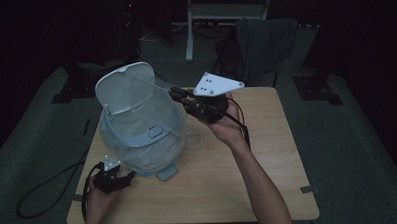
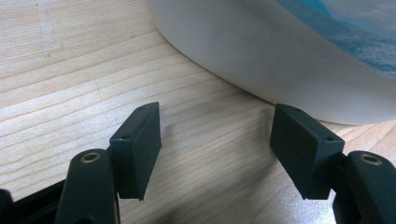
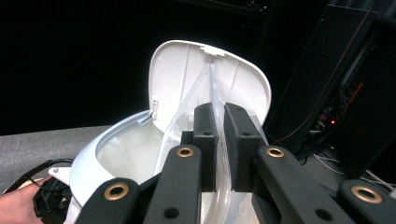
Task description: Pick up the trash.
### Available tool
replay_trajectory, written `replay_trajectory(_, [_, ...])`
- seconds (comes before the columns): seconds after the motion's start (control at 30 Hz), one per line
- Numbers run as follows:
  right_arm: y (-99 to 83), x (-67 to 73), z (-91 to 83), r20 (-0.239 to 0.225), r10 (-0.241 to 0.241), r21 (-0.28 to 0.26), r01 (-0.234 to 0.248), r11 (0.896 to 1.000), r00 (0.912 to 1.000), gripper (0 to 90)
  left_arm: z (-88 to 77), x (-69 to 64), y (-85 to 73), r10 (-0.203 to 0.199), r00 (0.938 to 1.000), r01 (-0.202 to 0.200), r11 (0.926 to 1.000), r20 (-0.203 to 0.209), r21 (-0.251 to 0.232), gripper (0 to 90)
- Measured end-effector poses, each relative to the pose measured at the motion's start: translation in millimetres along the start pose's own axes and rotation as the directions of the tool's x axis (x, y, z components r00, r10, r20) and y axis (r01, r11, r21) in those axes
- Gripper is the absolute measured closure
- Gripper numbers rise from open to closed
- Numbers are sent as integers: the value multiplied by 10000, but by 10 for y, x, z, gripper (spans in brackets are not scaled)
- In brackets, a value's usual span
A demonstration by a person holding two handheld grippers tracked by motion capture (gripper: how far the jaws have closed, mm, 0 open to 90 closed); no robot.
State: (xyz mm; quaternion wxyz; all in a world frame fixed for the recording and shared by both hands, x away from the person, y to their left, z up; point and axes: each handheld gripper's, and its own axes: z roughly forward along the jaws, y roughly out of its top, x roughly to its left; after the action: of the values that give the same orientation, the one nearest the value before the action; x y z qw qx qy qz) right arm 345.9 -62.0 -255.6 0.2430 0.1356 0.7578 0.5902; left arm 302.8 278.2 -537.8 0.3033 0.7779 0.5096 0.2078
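Observation:
A rounded, pale blue-white bin stands on the wooden table with its hinged white lid swung up. Over its mouth, my right gripper is shut on the edge of a clear plastic sheet. In the right gripper view the gripper pinches that clear sheet in front of the raised lid. My left gripper rests low at the bin's front left foot. Its jaws stand wide apart over bare wood, and the bin's white base curves just beyond them.
A small clear round dish lies on the table right of the bin. Cables trail off the table's left side. A metal stand and dark equipment stand on the floor behind the table.

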Motion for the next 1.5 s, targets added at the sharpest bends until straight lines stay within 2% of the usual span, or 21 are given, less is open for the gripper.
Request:
replay_trajectory(0.07, [9,3,32,-122,-34,-18,34,10000,9999,829,0,0,0,2,10000,-2,10000,3,-2,345])
replay_trajectory(0.13, [18,9,61,-353,-73,-88,70,9999,9994,705,0,1,0,1,10000,-1,10000,6,-3,345])
replay_trajectory(0.17, [24,27,76,-465,-234,-118,229,9997,9986,668,0,1,-1,0,10000,0,10000,20,-7,345])
replay_trajectory(0.27, [36,51,76,-373,-304,-275,294,9992,9988,605,0,2,-1,5,10000,-5,10000,22,-5,345])
replay_trajectory(0.4, [55,39,31,-302,-252,-536,235,9983,9992,597,1,0,-2,-2,10000,2,10000,-7,-26,345])
replay_trajectory(0.43, [68,21,-10,-363,-127,-752,100,9971,9993,593,2,0,-2,-1,10000,1,10000,-8,-28,345])
replay_trajectory(0.57, [77,-2,-65,-338,-89,-856,60,9963,9994,585,2,-1,-2,-6,10000,6,10000,-14,-32,345])
replay_trajectory(0.67, [59,-29,-77,-196,9,-727,-24,9974,9998,586,2,0,-1,-8,10000,8,10000,-11,-26,345])
replay_trajectory(0.9, [1,-78,-83,-231,264,-643,-278,9975,9994,594,0,3,-1,10,10000,-10,10000,22,-9,344])
replay_trajectory(1.2, [-143,-151,-62,-89,654,-221,-656,9976,9978,597,1,0,-3,2,10000,-2,10000,-17,-26,344])
replay_trajectory(1.4, [-312,-212,-23,118,935,296,-938,9951,9955,596,1,0,-3,9,10000,-9,10000,-15,-28,343])
replay_trajectory(1.5, [-478,-269,20,264,1179,613,-1193,9910,9927,590,2,1,-1,7,10000,-7,10000,-10,-21,343])
